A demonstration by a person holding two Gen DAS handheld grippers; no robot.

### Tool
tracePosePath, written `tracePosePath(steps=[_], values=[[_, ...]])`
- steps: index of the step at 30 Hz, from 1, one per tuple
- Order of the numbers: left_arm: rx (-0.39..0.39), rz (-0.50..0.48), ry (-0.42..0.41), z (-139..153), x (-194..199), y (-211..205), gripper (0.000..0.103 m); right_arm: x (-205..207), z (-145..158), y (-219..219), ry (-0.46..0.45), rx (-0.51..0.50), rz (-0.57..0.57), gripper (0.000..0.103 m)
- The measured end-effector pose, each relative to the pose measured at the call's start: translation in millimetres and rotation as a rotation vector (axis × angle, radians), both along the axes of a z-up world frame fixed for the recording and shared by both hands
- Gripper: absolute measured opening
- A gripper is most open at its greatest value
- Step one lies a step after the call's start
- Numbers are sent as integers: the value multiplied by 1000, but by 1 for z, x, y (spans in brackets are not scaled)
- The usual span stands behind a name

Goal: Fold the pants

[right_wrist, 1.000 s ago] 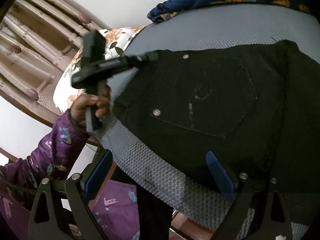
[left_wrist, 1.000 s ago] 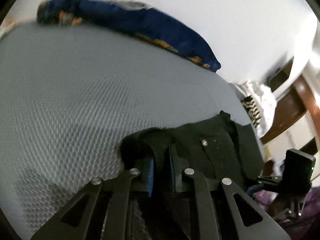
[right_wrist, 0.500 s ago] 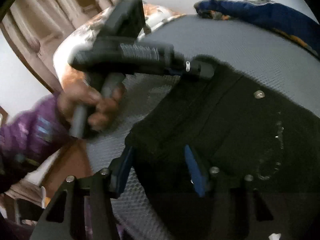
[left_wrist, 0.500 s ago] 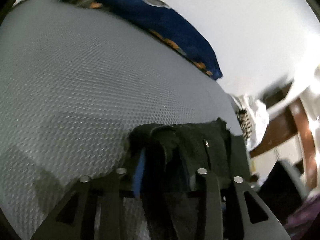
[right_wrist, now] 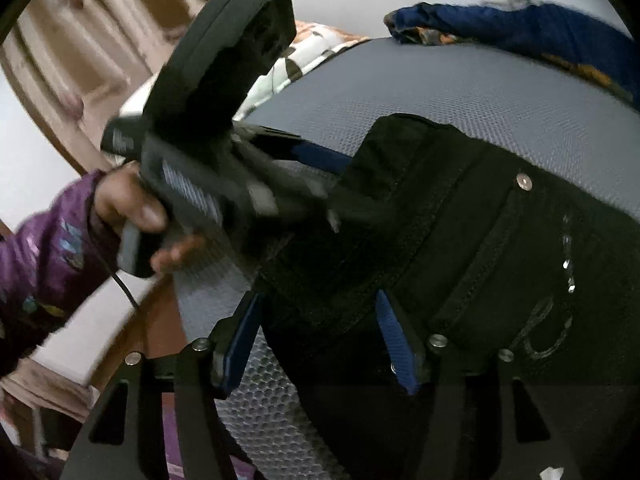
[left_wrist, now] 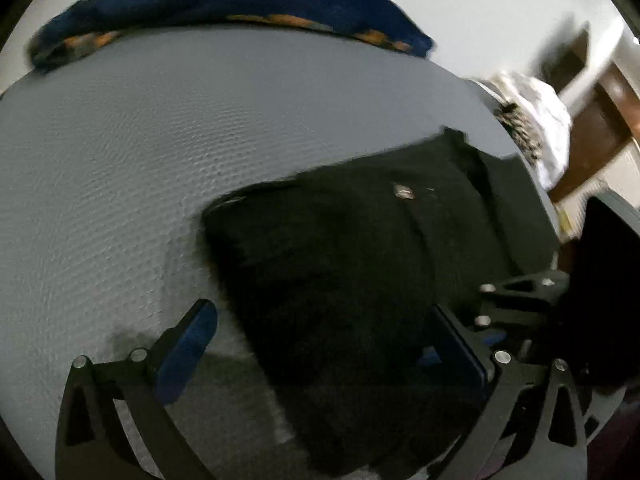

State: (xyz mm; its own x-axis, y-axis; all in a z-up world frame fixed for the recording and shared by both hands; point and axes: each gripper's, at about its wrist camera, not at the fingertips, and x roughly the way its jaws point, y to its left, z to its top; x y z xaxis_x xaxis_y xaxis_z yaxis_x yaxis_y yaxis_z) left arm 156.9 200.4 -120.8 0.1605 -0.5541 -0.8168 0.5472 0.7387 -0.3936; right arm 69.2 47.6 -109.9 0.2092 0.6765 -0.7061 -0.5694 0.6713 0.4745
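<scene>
Black pants (left_wrist: 360, 264) lie on the grey textured bed cover (left_wrist: 120, 168), waist end with metal rivets and a back pocket facing me; they also fill the right wrist view (right_wrist: 460, 248). My left gripper (left_wrist: 320, 340) is open, its jaws wide apart around the pants' near edge; it also shows in the right wrist view (right_wrist: 320, 168) at the waistband corner. My right gripper (right_wrist: 316, 336) is partly closed around a raised fold of the waistband, with both blue pads against the cloth.
A dark blue patterned blanket (left_wrist: 240, 12) lies along the far edge of the bed. A white floral cloth (left_wrist: 536, 128) sits past the bed's right side by wooden furniture (left_wrist: 600, 128). The person's purple sleeve (right_wrist: 44, 256) is at the left.
My left gripper has opened and let go of the pants' edge. My right gripper has moved in over the waistband and narrowed around it.
</scene>
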Motion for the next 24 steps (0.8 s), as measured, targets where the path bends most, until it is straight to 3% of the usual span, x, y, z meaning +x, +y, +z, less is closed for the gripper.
tracePosePath(steps=[3,5,6,7,8,10,12,18,21,24], values=[[-126,9,64,-1,5,-7,102,6,-6,-14,73,109,-48,58],[-189,12,112,-2,9,-7,93,5,-6,-18,81,134,-62,58],[-202,32,117,-3,10,-4,72,3,-4,-19,83,144,-72,59],[-201,51,119,-4,11,-1,45,2,-3,-22,83,156,-83,60],[-209,84,122,-6,11,5,37,0,0,-26,81,168,-94,61],[-256,123,137,-5,7,14,34,-5,7,-36,65,174,-118,62],[-239,138,98,5,-3,8,33,-10,13,-49,51,181,-143,66],[-343,217,92,57,-26,-18,26,-26,27,-107,51,227,-261,67],[-389,245,131,85,-36,-45,20,-42,42,-133,32,288,-296,68],[-378,223,129,106,-41,-78,17,-59,61,-149,2,345,-296,79]])
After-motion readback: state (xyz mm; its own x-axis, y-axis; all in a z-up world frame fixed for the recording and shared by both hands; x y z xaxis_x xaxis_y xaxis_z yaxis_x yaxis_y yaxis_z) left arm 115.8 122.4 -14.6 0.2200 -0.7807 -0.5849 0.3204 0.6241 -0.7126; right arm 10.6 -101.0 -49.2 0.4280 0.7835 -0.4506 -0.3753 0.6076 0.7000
